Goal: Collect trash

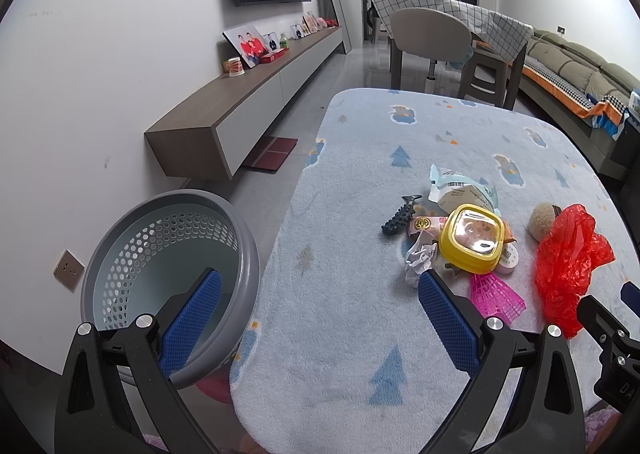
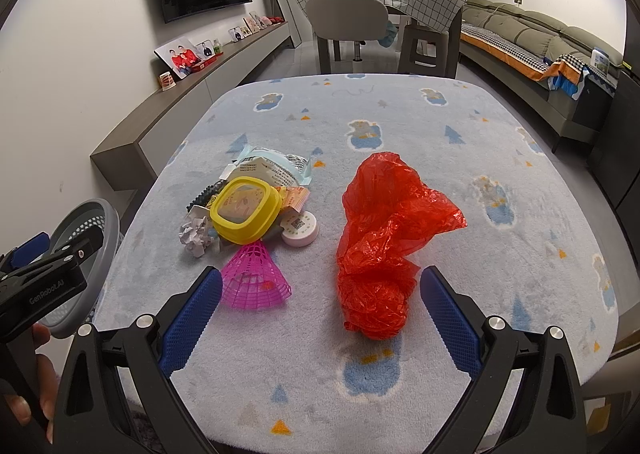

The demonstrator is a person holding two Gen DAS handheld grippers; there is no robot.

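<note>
Nothing collected yet: basket by my left gripper looks empty (bottom partly hidden). Right gripper wide open, empty; bag just ahead, pile ahead-left. Left also open, empty.

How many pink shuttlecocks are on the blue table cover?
1. The pink shuttlecock lies at the near edge of the trash pile, just in front of the yellow lid and left of the red plastic bag. Others could be hidden beneath the pile.
</note>
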